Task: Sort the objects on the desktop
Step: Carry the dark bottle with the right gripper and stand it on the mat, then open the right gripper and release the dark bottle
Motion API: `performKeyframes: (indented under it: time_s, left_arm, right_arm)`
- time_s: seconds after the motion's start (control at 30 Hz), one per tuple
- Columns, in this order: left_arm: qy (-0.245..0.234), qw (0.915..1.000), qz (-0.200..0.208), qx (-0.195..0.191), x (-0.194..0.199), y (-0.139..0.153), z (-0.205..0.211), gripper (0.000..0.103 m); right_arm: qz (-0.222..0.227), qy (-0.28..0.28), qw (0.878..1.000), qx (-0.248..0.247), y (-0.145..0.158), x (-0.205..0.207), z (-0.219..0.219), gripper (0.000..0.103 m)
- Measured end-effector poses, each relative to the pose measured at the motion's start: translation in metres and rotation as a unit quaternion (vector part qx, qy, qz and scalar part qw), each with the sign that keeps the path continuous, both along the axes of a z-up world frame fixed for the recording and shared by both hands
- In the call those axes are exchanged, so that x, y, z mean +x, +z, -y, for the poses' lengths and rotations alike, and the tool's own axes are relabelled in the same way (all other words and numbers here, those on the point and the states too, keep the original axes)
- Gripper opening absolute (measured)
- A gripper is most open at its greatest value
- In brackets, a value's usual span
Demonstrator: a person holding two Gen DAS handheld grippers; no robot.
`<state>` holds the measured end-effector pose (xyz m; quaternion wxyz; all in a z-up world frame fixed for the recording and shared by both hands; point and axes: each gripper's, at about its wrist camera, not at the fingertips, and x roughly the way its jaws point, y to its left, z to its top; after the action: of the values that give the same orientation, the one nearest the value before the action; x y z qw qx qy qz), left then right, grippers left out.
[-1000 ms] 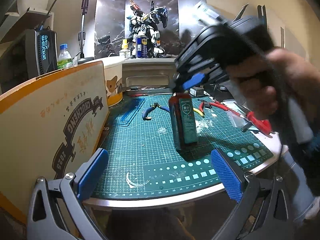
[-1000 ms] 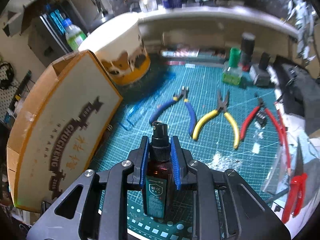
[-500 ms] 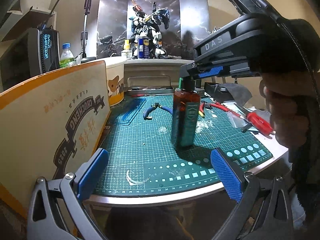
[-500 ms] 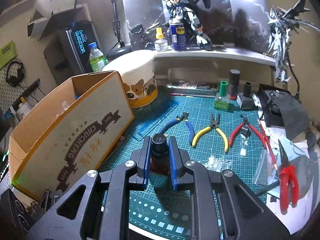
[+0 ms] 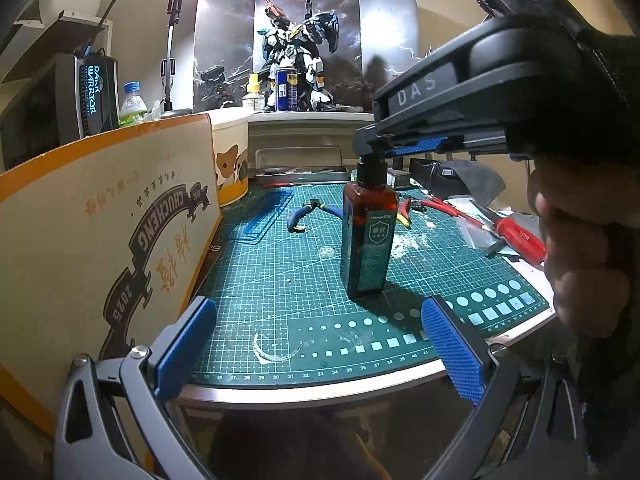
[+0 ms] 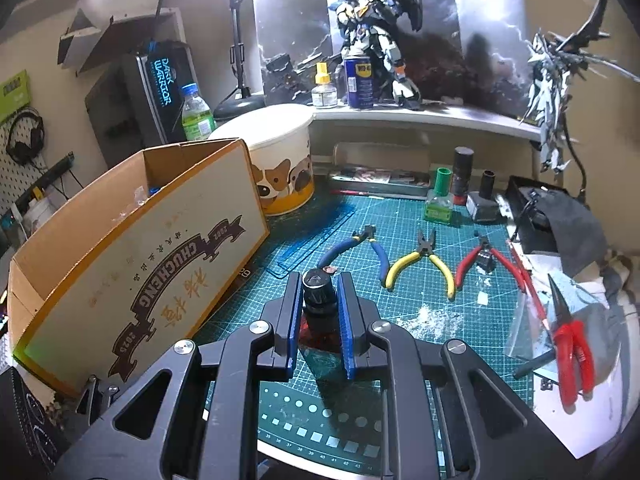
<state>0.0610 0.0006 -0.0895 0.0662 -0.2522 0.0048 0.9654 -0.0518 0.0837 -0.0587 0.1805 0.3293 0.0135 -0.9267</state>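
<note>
An amber bottle (image 5: 370,236) with a teal label and a black cap stands on the green cutting mat (image 5: 280,280), its base at the mat surface. My right gripper (image 5: 374,154) comes in from the right and is shut on the cap, held by a hand (image 5: 580,264). In the right wrist view the blue pads (image 6: 294,320) press both sides of the cap (image 6: 318,290). My left gripper (image 5: 320,344) stays open at the mat's near edge, nothing between its fingers, with the bottle a short way beyond it.
An open cardboard box (image 6: 140,260) stands left of the mat, with a round dog-print tub (image 6: 280,168) behind it. Blue pliers (image 6: 356,248), yellow pliers (image 6: 424,264) and red pliers (image 6: 480,260) lie mid-mat. Red cutters (image 6: 576,356) lie at the right edge. Small bottles (image 6: 440,196) stand at the back.
The right gripper's jaws closed tight on the cap. The right hand swung and tipped up from looking down to a flatter angle. The bottle went from leaning to nearly upright. The left gripper stayed still.
</note>
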Motion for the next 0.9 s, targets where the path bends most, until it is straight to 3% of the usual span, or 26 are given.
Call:
performKeyframes:
  time_s: [0.43, 0.6, 0.77, 0.9]
  left_arm:
    - [0.002, 0.9999, -0.010, 0.006, -0.003, 0.001, -0.005, 0.103]
    - [0.003, 0.9998, -0.020, 0.008, -0.005, 0.004, -0.010, 0.103]
    - [0.017, 0.9985, -0.046, 0.024, -0.018, 0.009, -0.020, 0.103]
    - [0.035, 0.9965, -0.070, 0.032, -0.033, 0.006, -0.033, 0.103]
  right_arm:
    - [-0.027, 0.009, 0.999, -0.029, 0.017, 0.010, -0.008, 0.024]
    - [-0.070, -0.020, 0.997, -0.033, 0.027, 0.029, -0.039, 0.039]
    - [-0.107, -0.082, 0.991, -0.011, 0.003, 0.055, -0.087, 0.045]
    - [-0.072, -0.116, 0.990, -0.025, -0.028, 0.059, -0.120, 0.045]
